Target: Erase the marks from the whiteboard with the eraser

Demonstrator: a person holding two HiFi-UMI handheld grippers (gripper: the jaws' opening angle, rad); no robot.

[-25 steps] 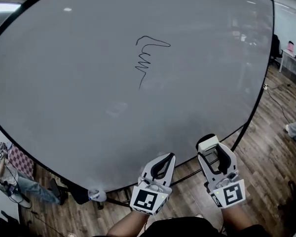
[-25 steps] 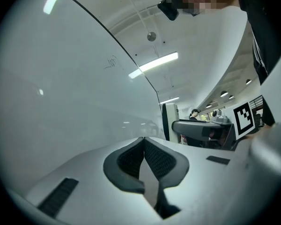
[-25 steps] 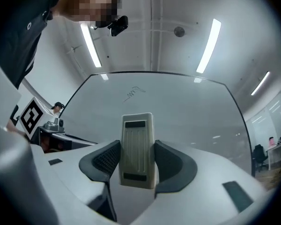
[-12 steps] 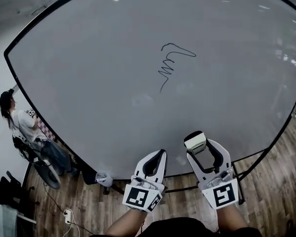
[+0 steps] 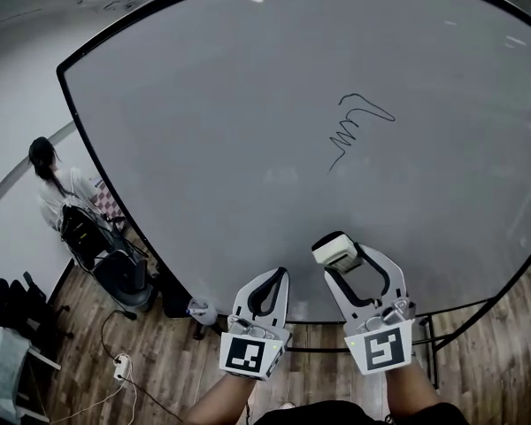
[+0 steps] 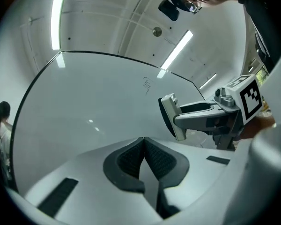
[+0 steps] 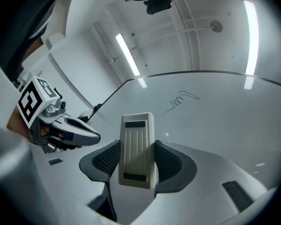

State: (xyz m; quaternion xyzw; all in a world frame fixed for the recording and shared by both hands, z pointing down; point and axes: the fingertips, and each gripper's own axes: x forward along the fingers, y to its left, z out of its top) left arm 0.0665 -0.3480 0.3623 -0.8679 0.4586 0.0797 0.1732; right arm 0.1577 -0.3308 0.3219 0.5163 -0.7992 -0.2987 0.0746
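Note:
A large whiteboard (image 5: 212, 131) fills the head view, with a black squiggly mark (image 5: 358, 124) at its upper right. My right gripper (image 5: 341, 259) is shut on a white eraser (image 5: 334, 248) and sits low in front of the board, well below the mark. In the right gripper view the eraser (image 7: 137, 149) stands clamped between the pads, and the mark (image 7: 180, 100) lies ahead. My left gripper (image 5: 267, 289) hangs beside it, shut and holding nothing; its pads (image 6: 152, 158) meet in the left gripper view, where the eraser (image 6: 168, 116) shows at the right.
A person (image 5: 53, 189) sits by a chair (image 5: 115, 264) at the left, beyond the board's edge. Wooden floor (image 5: 97, 370) with a cable and socket strip lies below. The board's stand legs (image 5: 434, 343) show at the lower right.
The head view has swung left, so the mark has slid right in the picture and the seated person has come into sight. Both grippers keep their hold and sit a little closer together.

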